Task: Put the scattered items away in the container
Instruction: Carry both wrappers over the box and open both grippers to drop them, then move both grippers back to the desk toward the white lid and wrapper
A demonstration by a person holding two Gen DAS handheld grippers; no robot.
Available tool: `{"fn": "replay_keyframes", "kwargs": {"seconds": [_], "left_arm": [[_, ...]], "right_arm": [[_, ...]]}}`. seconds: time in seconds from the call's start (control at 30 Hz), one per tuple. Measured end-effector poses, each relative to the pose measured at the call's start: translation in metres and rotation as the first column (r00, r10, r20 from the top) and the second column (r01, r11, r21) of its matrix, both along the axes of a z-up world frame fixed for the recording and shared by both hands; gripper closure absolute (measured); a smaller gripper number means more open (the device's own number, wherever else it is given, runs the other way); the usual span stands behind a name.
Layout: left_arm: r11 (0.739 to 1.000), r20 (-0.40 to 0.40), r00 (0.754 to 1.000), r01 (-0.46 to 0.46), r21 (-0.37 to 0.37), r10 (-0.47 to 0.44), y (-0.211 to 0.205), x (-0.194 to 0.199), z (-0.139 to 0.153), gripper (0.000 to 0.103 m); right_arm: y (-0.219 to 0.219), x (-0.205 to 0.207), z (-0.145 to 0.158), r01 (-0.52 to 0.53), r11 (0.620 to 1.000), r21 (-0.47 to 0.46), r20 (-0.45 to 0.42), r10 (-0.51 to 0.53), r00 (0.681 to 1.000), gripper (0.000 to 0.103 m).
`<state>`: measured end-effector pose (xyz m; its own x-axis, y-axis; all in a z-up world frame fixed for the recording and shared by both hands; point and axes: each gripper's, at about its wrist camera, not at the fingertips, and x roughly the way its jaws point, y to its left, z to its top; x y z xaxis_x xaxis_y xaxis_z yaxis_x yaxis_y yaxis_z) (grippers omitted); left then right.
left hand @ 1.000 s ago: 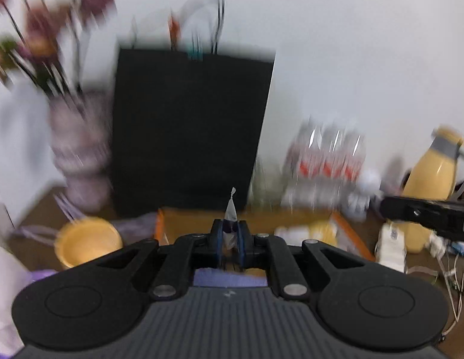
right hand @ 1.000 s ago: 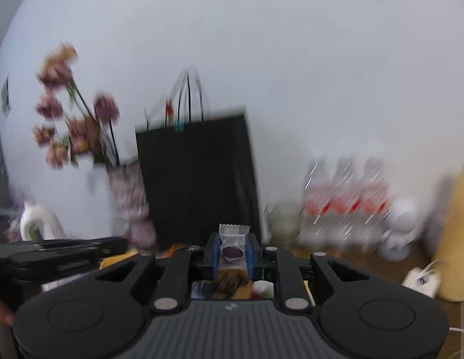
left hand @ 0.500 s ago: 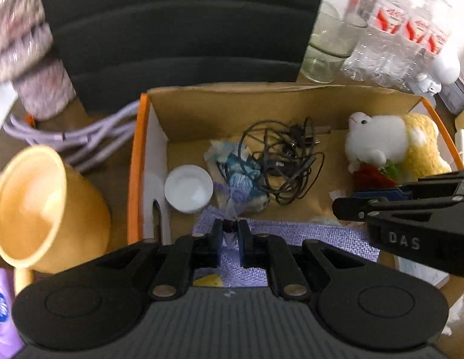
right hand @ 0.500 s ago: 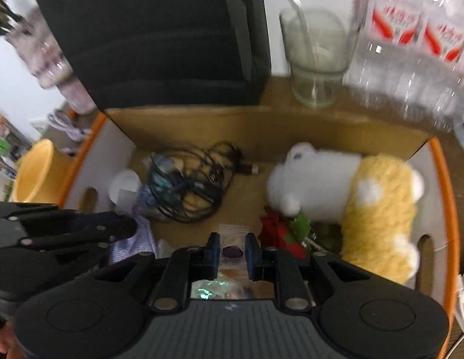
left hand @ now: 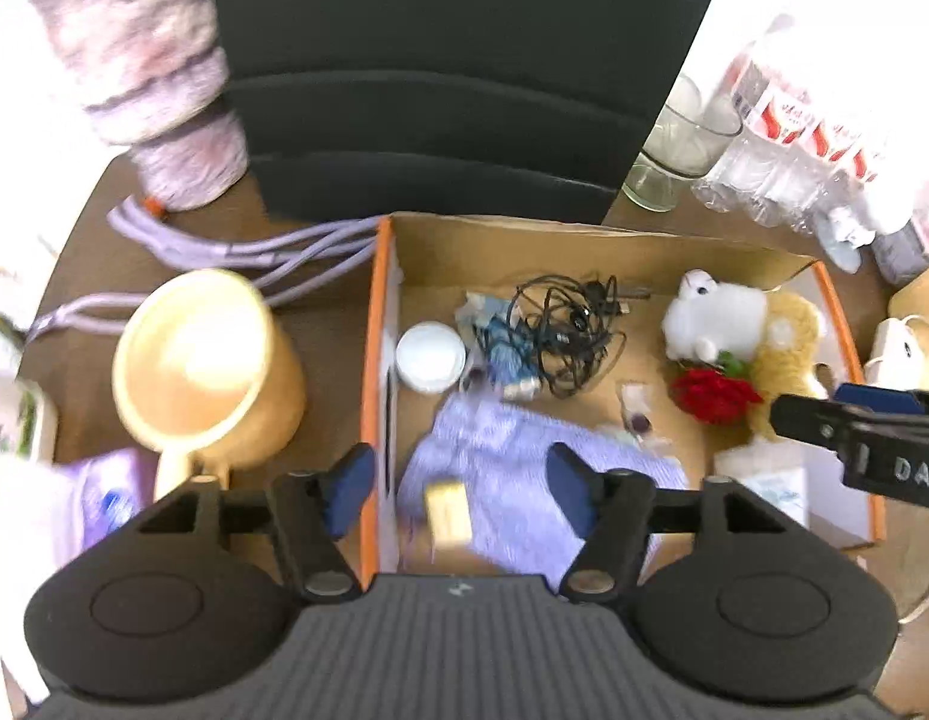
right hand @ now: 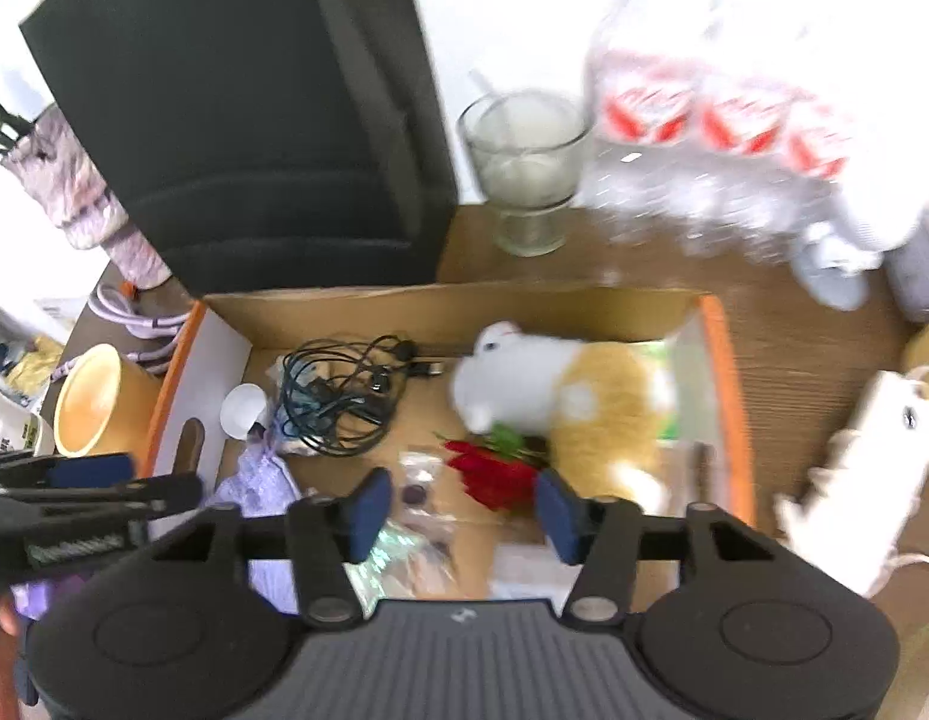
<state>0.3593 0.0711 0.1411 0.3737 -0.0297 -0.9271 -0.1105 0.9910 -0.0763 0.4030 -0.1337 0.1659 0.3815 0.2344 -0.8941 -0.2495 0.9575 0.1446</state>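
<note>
A: While both sets of jaws are opening over the cardboard box [left hand: 692, 246], what are they letting go of?

B: Nothing is sitting between the pads of the left gripper [left hand: 458, 495] or the right gripper [right hand: 461, 510]. Both are spreading wide and gripping nothing. A small clear packet [right hand: 419, 480] is lying on the box floor just beyond the right gripper, beside the red flower [right hand: 494, 474], and a small yellowish piece [left hand: 446, 510] is showing over the purple cloth [left hand: 524, 468] under the left one.

A: How should the release be finished?

B: I'd say keep both grippers over the middle of the box, away from the orange rim [left hand: 371, 360], open fully, and lift straight up so a pad isn't dragging the cloth or the packet out. The left gripper is hanging close to the left wall, so a nudge to the right would be safer.

A: Where is everything else?

B: The tangled black cable [left hand: 560, 330] and a white round lid [left hand: 431, 357] are lying at the far left of the box, and the stuffed toy [right hand: 560, 396] is filling the far right. A yellow cup [left hand: 206, 366] and purple cords [left hand: 254, 252] are sitting outside, to the left.

A: What's hard to make out?

B: The yellowish piece is smeared, so I can't tell whether it's falling or resting. The near wall of the box is hidden behind the gripper bodies, and the bottles [right hand: 722, 138] at the far right are blurred.
</note>
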Motion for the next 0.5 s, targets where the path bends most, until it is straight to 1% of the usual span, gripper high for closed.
{"fn": "replay_keyframes", "kwargs": {"seconds": [0.07,0.1,0.13,0.17,0.27,0.37,0.4,0.43,0.47,0.5], "left_arm": [[1.000,0.016,1.000,-0.001,0.000,0.001,-0.002,-0.013,0.013,0.028],[1.000,0.025,1.000,0.001,0.007,-0.002,-0.004,-0.020,0.019,0.026],[1.000,0.031,0.999,0.006,0.012,-0.007,-0.007,-0.026,0.023,0.025],[1.000,0.035,0.999,0.012,0.017,-0.013,-0.010,-0.032,0.027,0.024],[0.999,0.041,0.999,0.023,0.044,-0.025,-0.023,-0.049,0.033,0.022],[0.999,0.072,0.997,0.035,0.036,-0.038,-0.032,-0.067,0.038,0.016],[0.999,0.082,0.996,0.038,0.028,-0.040,-0.034,-0.074,0.038,0.012],[0.999,0.097,0.994,0.037,0.036,-0.040,-0.038,-0.080,0.036,0.010],[0.998,0.131,0.991,0.022,0.051,-0.029,-0.040,-0.087,0.036,0.009],[0.998,0.188,0.982,0.001,0.067,-0.014,-0.042,-0.096,0.035,0.006]], "right_arm": [[-0.007,-0.016,0.016,0.004,1.000,-0.001,0.018,-0.004,1.000,0.042],[-0.010,-0.023,0.022,0.005,1.000,0.000,0.025,-0.005,1.000,0.036],[-0.012,-0.030,0.027,0.011,1.000,0.001,0.033,-0.011,0.999,0.028],[-0.015,-0.037,0.032,0.015,1.000,0.000,0.039,-0.015,0.999,0.026],[-0.018,-0.055,0.039,0.025,1.000,-0.003,0.047,-0.025,0.999,0.025],[-0.021,-0.074,0.045,0.019,1.000,0.000,0.076,-0.018,0.997,0.023],[-0.021,-0.082,0.045,0.012,1.000,0.011,0.102,-0.013,0.995,0.020],[-0.021,-0.091,0.045,-0.005,1.000,0.024,0.140,0.001,0.990,0.017],[-0.020,-0.098,0.041,-0.019,0.999,0.026,0.176,0.014,0.984,0.016],[-0.020,-0.106,0.038,-0.023,1.000,0.021,0.213,0.018,0.977,0.016]]}}
